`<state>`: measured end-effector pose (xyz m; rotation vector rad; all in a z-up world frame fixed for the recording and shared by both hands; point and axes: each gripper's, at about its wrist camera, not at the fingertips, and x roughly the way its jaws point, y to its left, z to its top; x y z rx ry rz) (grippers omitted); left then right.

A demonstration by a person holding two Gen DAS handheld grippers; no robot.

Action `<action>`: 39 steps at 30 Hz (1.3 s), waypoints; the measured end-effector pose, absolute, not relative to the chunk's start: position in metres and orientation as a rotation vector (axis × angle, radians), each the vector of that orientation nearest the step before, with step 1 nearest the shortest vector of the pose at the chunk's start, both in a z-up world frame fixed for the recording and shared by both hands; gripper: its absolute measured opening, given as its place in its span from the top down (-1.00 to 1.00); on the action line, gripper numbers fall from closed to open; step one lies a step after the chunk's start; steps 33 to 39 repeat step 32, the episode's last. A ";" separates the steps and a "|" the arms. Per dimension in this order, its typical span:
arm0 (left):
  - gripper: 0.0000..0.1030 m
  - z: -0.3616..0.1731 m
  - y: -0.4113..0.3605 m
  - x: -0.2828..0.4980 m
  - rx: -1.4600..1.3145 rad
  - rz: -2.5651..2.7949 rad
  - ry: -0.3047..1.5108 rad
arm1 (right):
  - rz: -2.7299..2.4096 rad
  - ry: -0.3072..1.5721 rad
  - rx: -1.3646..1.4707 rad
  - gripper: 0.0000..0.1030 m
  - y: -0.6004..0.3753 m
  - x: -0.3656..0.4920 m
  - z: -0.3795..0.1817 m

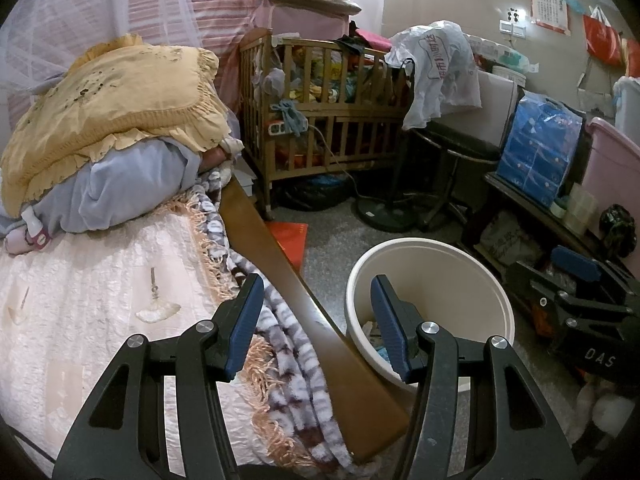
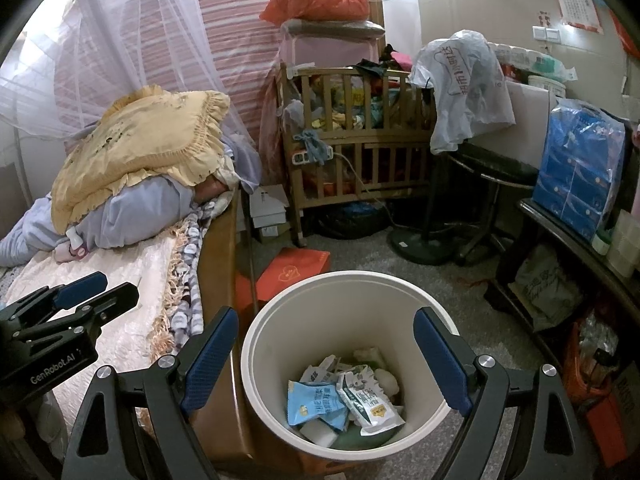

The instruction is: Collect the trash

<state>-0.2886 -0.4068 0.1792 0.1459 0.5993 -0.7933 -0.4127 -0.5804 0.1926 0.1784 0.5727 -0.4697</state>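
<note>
A cream round trash bin (image 2: 404,288) stands on the grey floor beside the bed; it shows again in the left wrist view (image 1: 432,252). Inside lie snack wrappers (image 2: 316,400), a white packet (image 2: 372,400) and crumpled paper. My right gripper (image 2: 324,352) hangs over the bin, open wide, nothing between its blue pads. My left gripper (image 1: 316,320) is open and empty over the bed's wooden side rail (image 1: 280,264). In the right wrist view the left gripper (image 2: 100,288) shows at the far left over the bed. The right gripper (image 1: 576,280) appears at the right edge of the left wrist view.
A bed with a pink quilt (image 1: 80,312), a fringed blanket (image 1: 288,380) and a yellow pillow (image 1: 120,108) fills the left. A wooden crib (image 2: 360,140), a fan base (image 2: 416,244), a red box (image 2: 292,272) and a dark bench with a blue package (image 2: 580,176) ring the floor.
</note>
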 end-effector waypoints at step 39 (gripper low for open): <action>-0.05 0.183 -0.380 -0.283 0.155 -0.781 0.606 | -0.392 0.636 0.176 -0.70 -0.571 -0.382 0.195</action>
